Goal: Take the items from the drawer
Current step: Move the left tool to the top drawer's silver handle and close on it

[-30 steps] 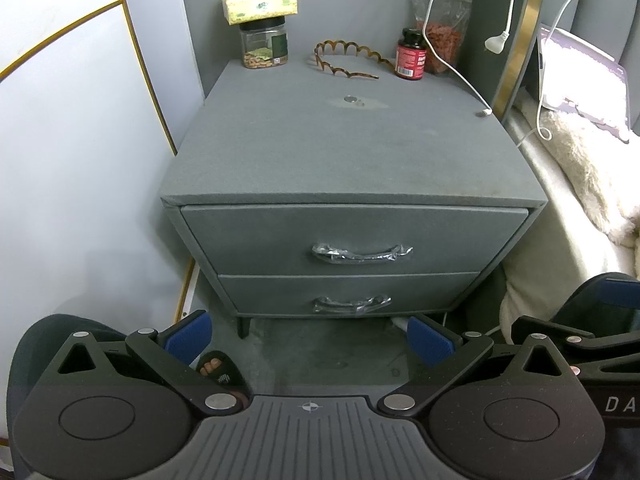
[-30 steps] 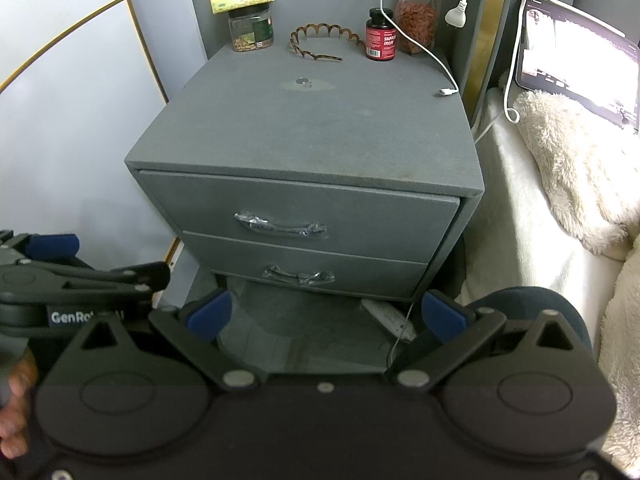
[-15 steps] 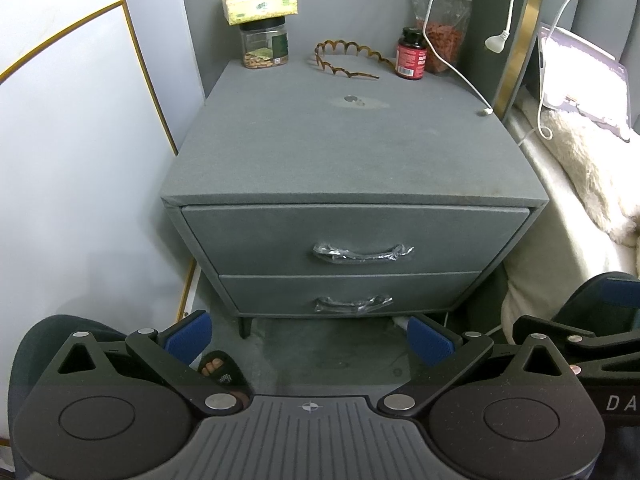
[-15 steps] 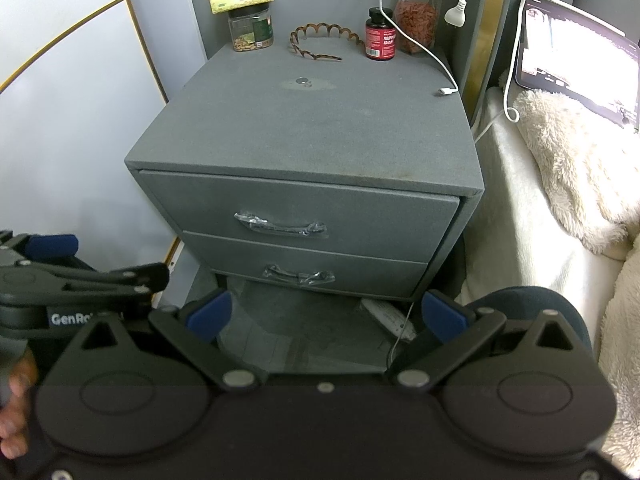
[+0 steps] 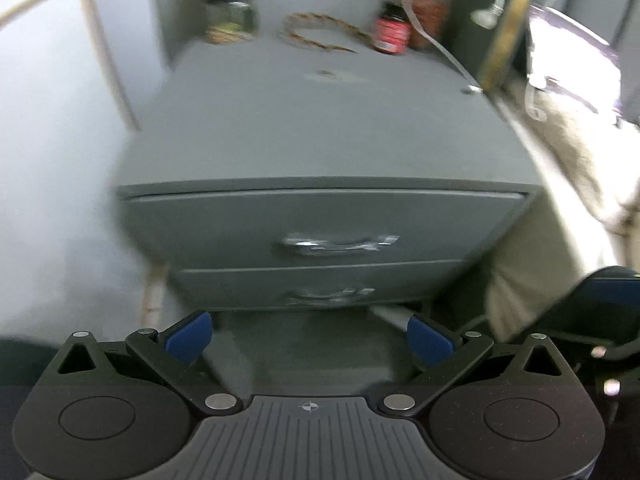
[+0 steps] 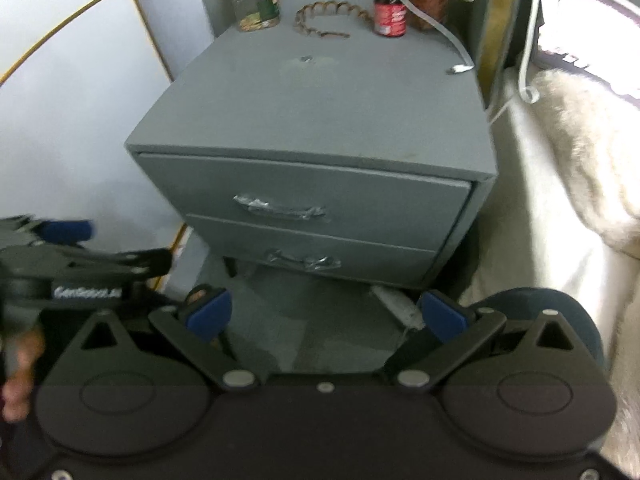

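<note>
Both drawers shut as grippers face the nightstand

The left gripper (image 5: 308, 338) and right gripper (image 6: 326, 316) hang released, short of the top drawer (image 5: 328, 220) and its handle (image 5: 340, 243). The bed (image 6: 552, 208) crowds the right side; a glancing grab could slip off the wrapped handle.

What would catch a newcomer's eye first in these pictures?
The grey two-drawer nightstand fills the middle, both drawers shut, each with a film-wrapped metal handle. Along its back edge stand a red supplement bottle, a wavy headband and a jar. The left gripper and right gripper hang open and empty below.
</note>
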The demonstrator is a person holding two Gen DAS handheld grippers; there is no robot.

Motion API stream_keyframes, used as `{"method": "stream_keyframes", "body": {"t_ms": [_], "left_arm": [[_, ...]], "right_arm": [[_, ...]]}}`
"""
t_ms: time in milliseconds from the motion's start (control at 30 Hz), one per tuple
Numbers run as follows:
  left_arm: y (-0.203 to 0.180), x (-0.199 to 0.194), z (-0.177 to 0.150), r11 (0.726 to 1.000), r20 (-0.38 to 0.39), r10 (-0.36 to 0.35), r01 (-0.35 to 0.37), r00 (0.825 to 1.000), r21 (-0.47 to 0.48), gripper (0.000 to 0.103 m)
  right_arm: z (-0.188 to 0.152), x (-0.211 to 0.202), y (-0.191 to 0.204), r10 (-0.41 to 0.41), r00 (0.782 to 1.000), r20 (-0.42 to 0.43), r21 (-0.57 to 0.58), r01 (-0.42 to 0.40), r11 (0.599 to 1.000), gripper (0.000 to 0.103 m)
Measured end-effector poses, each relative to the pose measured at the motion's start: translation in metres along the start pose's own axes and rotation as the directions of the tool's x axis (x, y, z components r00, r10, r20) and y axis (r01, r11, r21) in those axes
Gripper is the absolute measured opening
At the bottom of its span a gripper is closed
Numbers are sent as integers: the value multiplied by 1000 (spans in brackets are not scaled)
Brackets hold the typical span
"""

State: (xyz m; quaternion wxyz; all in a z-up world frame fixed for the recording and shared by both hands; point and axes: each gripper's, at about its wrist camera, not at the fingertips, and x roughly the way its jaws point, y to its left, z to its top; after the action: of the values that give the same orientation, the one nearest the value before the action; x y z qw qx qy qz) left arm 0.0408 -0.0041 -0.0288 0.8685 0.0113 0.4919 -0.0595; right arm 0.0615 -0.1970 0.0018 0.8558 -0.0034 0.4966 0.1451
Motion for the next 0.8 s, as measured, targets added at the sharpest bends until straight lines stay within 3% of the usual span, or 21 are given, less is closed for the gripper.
{"method": "stream_keyframes", "body": {"t_ms": [200, 233, 333, 400, 500, 567, 700, 800], "left_arm": [[-14, 36, 19, 990, 53, -29, 21, 998, 139, 103], [-19, 42, 20, 983, 53, -35, 25, 998, 180, 103], [-36, 59, 23, 945, 35, -30, 17, 999, 327, 103], [-45, 71, 21, 912, 32, -35, 19, 999, 410, 103], [-53, 81, 16, 877, 66, -41, 5, 997, 480, 103], [-59, 91, 13, 852, 59, -34, -2, 998, 524, 103], [-63, 110, 10, 837, 42, -33, 4, 999, 547, 102], [-67, 122, 5, 805, 51, -31, -5, 998, 593, 91]], "right_arm": [[-2, 13, -27, -25, 999, 31, -62, 27, 998, 103], [-1, 12, -32, 5, 999, 38, -76, -2, 997, 103], [2, 9, -32, 50, 997, 52, -169, -40, 985, 103], [4, 11, -31, 34, 999, 36, -215, -25, 976, 103], [4, 18, -37, -16, 1000, 12, -210, 18, 977, 99], [3, 16, -42, 12, 999, 34, -179, -5, 984, 98], [1, 13, -53, 63, 995, 74, -114, -54, 992, 99], [2, 12, -66, 138, 986, 89, -49, -134, 990, 99]]}}
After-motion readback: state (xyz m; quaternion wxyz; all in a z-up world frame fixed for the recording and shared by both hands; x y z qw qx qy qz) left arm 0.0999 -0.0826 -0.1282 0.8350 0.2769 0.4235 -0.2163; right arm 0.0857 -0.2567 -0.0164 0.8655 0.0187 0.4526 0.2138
